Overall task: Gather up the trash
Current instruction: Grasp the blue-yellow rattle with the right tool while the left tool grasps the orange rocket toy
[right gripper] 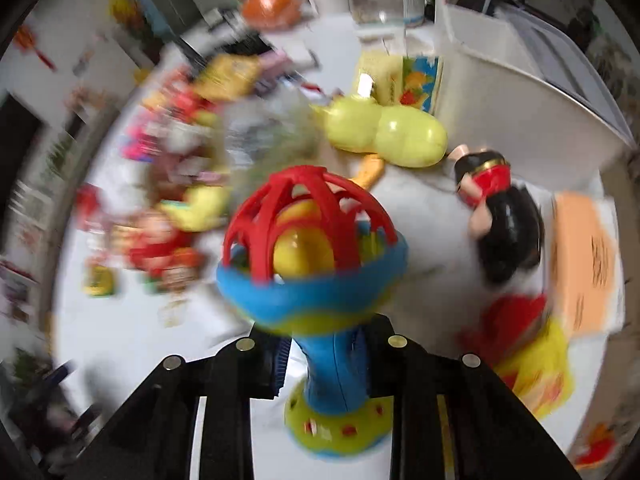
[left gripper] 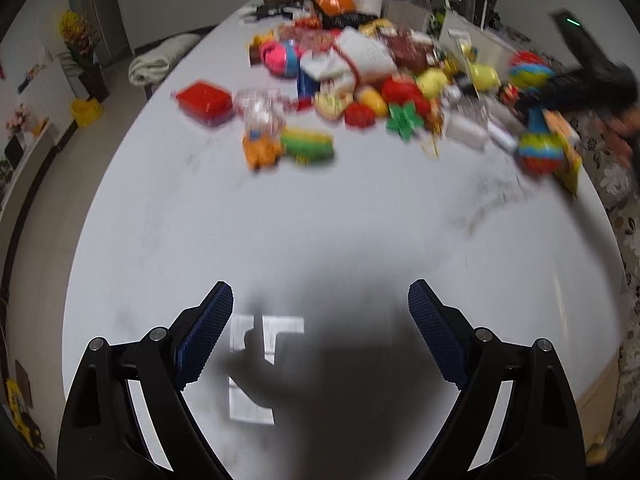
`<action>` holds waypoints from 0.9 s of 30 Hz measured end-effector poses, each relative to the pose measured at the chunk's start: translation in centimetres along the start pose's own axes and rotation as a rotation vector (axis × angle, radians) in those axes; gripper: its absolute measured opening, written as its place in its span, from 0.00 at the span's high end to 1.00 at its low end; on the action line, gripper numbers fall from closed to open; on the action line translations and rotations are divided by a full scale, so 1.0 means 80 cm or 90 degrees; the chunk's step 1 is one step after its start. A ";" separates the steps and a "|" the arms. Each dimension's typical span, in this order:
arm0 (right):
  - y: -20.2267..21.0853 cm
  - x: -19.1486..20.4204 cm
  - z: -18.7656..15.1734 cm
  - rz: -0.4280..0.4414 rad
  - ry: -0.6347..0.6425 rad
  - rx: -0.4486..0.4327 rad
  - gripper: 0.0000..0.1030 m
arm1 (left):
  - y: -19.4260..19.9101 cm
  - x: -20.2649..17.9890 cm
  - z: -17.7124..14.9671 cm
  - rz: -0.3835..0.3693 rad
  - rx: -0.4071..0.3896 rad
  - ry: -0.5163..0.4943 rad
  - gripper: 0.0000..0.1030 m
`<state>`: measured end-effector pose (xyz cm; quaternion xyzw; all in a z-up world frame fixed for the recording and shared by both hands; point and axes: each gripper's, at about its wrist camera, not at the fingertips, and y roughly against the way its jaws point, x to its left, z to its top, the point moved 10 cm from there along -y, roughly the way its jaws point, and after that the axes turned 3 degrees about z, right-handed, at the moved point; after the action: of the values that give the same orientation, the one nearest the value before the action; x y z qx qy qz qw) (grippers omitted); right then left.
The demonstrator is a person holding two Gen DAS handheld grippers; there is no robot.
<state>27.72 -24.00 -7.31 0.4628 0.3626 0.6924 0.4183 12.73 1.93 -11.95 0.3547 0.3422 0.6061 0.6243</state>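
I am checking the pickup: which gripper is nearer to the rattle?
Right. The right gripper is shut on the rattle; the left gripper hangs open over bare table, apart from it.

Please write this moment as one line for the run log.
left gripper: open, empty, over bare table | right gripper: shut on rattle toy stem | images blurred

We see our left gripper (left gripper: 320, 300) as black angular plastic linkage arms with round silver rivets and blue ribbed finger pads (left gripper: 210, 330).
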 end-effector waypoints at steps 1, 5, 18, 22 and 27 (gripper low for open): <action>0.015 0.008 -0.009 0.018 -0.006 -0.013 0.75 | -0.006 0.002 0.014 0.008 -0.011 0.003 0.15; 0.076 0.042 -0.078 0.088 -0.040 -0.057 0.77 | -0.046 0.006 0.077 0.037 -0.036 0.003 0.15; 0.066 0.095 -0.244 0.130 -0.073 -0.064 0.77 | -0.044 0.011 0.096 0.039 -0.104 -0.012 0.76; 0.038 0.107 -0.242 0.137 -0.057 -0.066 0.77 | 0.026 0.002 0.076 -0.027 -0.142 -0.018 0.76; 0.038 0.110 -0.243 0.144 -0.044 -0.073 0.77 | 0.066 -0.017 0.043 -0.055 -0.138 -0.036 0.76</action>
<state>6.67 -19.38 -7.69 0.5001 0.2533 0.7382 0.3754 12.90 0.58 -5.70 0.2870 0.2720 0.6018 0.6939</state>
